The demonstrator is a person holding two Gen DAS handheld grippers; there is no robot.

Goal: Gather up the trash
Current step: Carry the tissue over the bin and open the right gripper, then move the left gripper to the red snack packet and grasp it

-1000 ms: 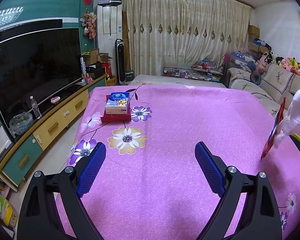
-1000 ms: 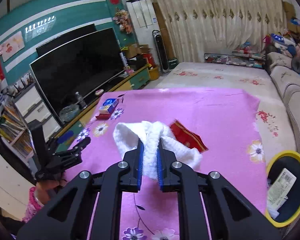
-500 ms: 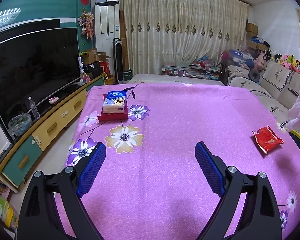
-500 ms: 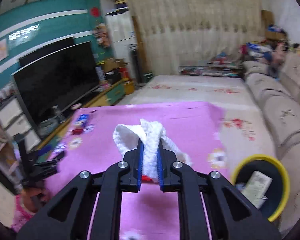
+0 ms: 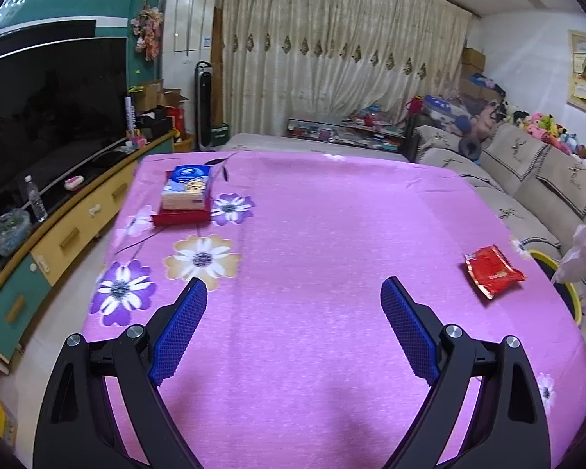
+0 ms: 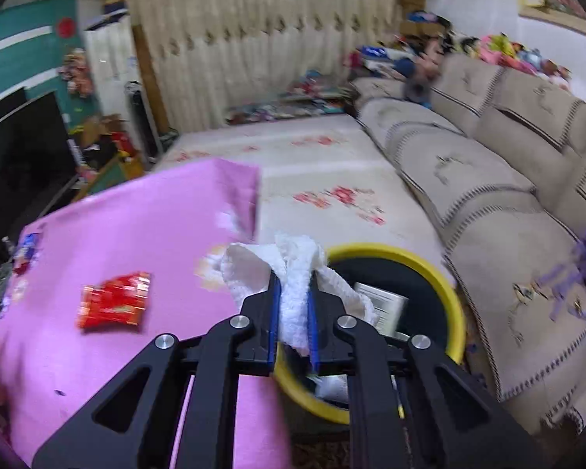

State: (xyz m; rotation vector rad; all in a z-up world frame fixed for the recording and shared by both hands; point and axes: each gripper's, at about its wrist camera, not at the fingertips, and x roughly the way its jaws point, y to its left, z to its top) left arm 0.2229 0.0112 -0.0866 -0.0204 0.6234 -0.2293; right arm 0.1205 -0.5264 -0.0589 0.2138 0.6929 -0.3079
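My right gripper is shut on a crumpled white tissue and holds it over the near rim of a black bin with a yellow rim beside the table. The tissue also shows at the right edge of the left wrist view, above the bin's rim. A red snack wrapper lies flat on the pink flowered tablecloth near its right edge; it also shows in the right wrist view. My left gripper is open and empty above the table's near side.
A blue tissue box on a red tray sits at the table's far left. The bin holds a paper packet. A beige sofa runs along the right. A TV and cabinet stand on the left.
My right gripper has swung right with the tissue, from over the table to over the bin. The red wrapper, hanging near the tissue a second ago, now lies on the table. The left gripper stayed put.
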